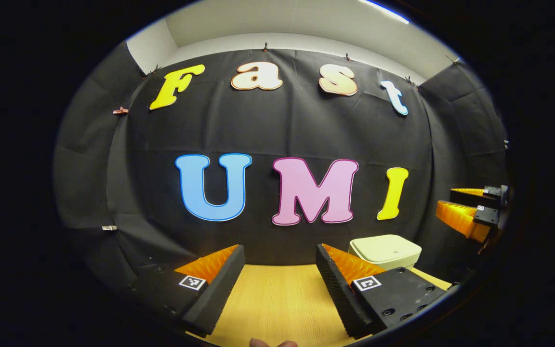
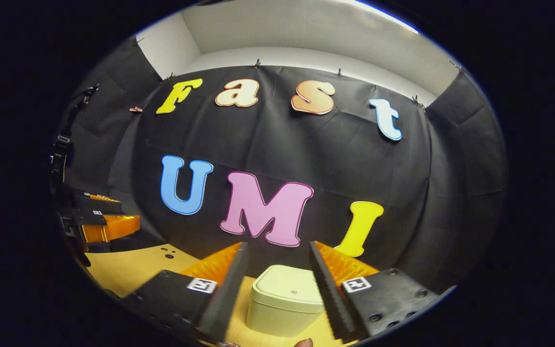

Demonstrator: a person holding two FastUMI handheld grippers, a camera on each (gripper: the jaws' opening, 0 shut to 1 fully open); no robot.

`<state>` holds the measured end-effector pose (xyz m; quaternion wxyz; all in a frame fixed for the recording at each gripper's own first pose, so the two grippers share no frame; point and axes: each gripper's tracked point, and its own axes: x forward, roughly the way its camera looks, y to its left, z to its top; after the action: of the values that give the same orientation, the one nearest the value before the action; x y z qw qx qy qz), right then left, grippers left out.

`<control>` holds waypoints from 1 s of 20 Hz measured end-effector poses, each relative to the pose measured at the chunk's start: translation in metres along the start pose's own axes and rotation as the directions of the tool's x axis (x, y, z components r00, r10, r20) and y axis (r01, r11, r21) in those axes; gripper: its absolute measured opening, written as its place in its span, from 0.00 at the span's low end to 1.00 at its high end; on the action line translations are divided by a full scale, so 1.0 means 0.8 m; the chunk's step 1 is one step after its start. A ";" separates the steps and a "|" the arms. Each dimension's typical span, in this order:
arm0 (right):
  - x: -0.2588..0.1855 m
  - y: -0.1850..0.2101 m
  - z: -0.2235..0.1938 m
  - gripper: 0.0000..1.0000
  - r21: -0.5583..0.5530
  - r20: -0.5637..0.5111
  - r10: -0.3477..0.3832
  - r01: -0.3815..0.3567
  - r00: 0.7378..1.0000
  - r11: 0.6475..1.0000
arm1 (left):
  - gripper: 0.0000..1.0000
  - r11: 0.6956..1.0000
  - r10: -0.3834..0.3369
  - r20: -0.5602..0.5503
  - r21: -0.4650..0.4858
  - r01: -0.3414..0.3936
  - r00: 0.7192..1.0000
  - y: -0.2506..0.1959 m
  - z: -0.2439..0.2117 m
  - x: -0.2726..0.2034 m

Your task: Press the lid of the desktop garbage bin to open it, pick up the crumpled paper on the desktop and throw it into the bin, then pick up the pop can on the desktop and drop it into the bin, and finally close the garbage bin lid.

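Observation:
A pale cream desktop bin stands on the wooden table with its lid down. In the right gripper view it sits low in the middle, framed by my right gripper, whose fingers are spread wide and hover above and short of it without touching. The left gripper view has the same bin off to the right, behind one finger of my left gripper, which is open and holds nothing. Each gripper also appears at the side of the other's view: the right gripper and the left gripper.
The light wooden table runs back to the black cloth wall right behind the bin. Small dark holes mark the tabletop left of the bin. A person's fingertips show at the bottom edge.

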<state>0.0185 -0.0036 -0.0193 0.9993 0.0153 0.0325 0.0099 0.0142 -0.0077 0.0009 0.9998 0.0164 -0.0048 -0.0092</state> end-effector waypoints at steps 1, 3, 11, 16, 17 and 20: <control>0.000 0.007 0.001 0.42 0.036 -0.007 0.040 -0.039 0.999 0.999 | 0.95 1.000 -0.001 0.000 0.000 0.001 1.000 -0.001 0.000 0.000; 0.003 0.014 -0.007 0.05 0.095 -0.035 0.079 -0.076 0.996 0.993 | 0.95 1.000 -0.004 -0.004 0.000 0.004 1.000 -0.005 -0.001 0.001; 0.071 -0.043 -0.060 0.05 0.055 -0.099 0.024 -0.019 0.995 0.998 | 0.95 1.000 0.011 -0.018 -0.007 -0.011 1.000 -0.015 -0.005 0.008; 0.116 -0.057 -0.108 0.05 0.061 -0.145 0.028 -0.020 0.989 0.998 | 0.95 0.999 0.044 -0.031 -0.005 -0.044 0.999 -0.012 -0.009 0.008; 0.123 -0.058 -0.118 0.05 0.068 -0.157 0.034 -0.023 0.987 0.997 | 0.95 0.999 0.051 -0.034 -0.004 -0.051 0.998 -0.011 -0.009 0.010; 0.138 -0.060 -0.144 0.05 0.099 -0.191 0.036 -0.018 0.981 0.995 | 0.95 0.998 0.066 -0.041 -0.003 -0.066 0.997 -0.009 -0.013 0.012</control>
<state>0.1221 -0.0457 -0.1431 0.9893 0.0633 0.1292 0.0234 0.0237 -0.0149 -0.0093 0.9995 0.0144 0.0150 0.0240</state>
